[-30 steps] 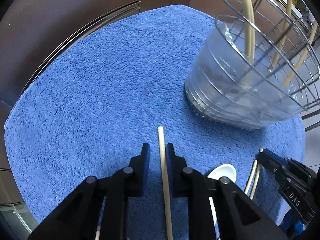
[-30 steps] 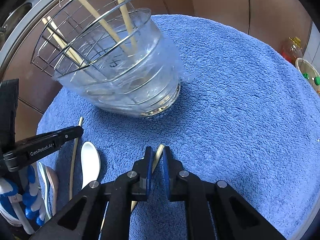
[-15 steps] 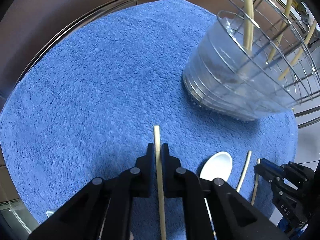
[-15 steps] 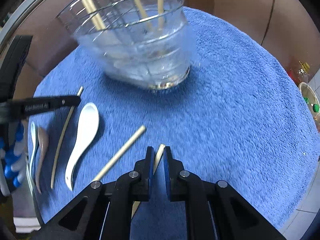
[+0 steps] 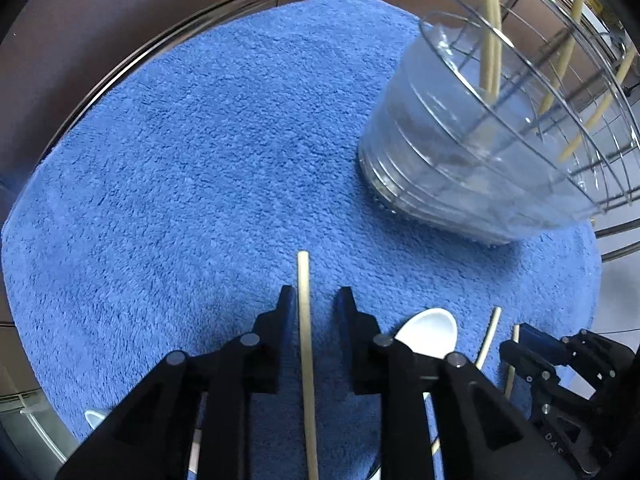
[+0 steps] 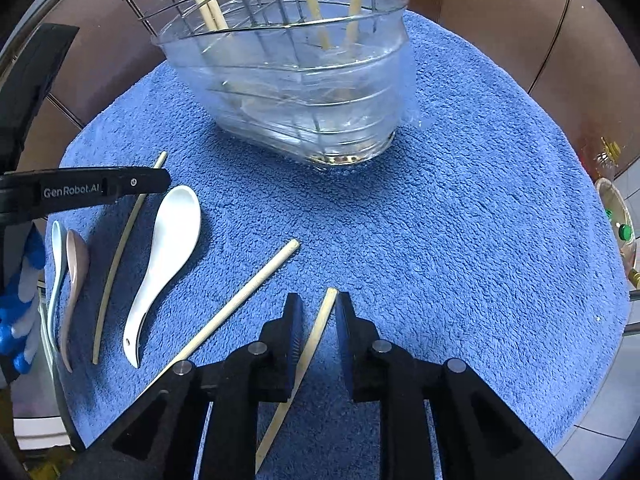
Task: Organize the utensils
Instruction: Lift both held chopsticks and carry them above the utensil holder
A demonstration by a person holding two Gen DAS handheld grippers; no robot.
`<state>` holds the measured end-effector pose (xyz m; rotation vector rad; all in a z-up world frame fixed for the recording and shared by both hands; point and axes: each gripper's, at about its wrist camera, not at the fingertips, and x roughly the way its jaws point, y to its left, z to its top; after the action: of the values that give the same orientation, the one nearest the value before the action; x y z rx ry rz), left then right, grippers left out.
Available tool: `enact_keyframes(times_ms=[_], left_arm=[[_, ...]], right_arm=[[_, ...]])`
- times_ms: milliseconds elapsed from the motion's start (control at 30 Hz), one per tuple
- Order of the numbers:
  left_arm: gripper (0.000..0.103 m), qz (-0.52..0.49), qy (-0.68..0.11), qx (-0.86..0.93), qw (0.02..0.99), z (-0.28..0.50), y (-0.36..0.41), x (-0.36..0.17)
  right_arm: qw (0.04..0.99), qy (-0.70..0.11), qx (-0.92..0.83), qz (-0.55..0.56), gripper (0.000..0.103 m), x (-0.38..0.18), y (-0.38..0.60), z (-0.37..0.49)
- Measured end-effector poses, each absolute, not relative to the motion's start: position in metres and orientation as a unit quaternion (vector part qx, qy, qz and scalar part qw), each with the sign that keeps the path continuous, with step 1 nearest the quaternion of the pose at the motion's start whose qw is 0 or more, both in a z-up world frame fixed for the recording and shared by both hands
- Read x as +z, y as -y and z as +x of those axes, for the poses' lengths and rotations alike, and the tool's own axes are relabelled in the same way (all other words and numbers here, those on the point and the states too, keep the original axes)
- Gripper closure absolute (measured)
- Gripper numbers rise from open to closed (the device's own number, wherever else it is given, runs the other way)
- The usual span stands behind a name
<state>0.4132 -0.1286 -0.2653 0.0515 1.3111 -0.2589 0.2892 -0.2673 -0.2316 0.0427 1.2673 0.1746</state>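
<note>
My left gripper is open, its jaws astride a pale wooden chopstick that lies on the blue towel. My right gripper is open around another chopstick lying on the towel. The left gripper's chopstick also shows in the right wrist view. A wire utensil basket with a clear plastic liner stands on the towel and holds several chopsticks. It shows at the upper right of the left wrist view. A white ceramic spoon lies left of the chopsticks.
A thin chopstick, a pink spoon and a pale blue spoon lie at the towel's left edge. The left gripper's finger reaches in above them. Bottles stand beyond the right edge.
Both grippers have opened; each was shut on its chopstick half a second ago. Both chopsticks now lie loose on the towel. The right view has pulled back and swung toward the basket.
</note>
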Motion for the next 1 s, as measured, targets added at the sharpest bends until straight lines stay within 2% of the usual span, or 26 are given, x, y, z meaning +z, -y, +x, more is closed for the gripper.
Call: enact_keyframes(times_ms=[133,167,333,733,1000], left_arm=[[0.098,0.008,-0.601,-0.107,0.792,0.403,0.124,-0.265],[0.098,-0.003,-0.599,-0.104,0.794,0.400,0.121,-0.266],[0.098,-0.027,-0.569,-0.095,0.817,0.387,0.103,-0.256],[0.098,-0.070,-0.472,-0.145,0.867,0.315,0.087,-0.172],[0.098,-0.071,-0.428,-0.194,0.880,0.304,0.105,-0.115]], right_arm=[[0.805,-0.588,0.075,0.018,0.092,-0.231,0.270,0.288],[0.806,-0.587,0.078,0.028,0.093,-0.230,0.271,0.288],[0.810,-0.578,0.088,0.047,0.095,-0.222,0.272,0.276],[0.861,-0.490,0.119,0.058,0.097,-0.150,0.283,0.220],[0.895,-0.431,0.098,0.061,0.097,-0.100,0.292,0.199]])
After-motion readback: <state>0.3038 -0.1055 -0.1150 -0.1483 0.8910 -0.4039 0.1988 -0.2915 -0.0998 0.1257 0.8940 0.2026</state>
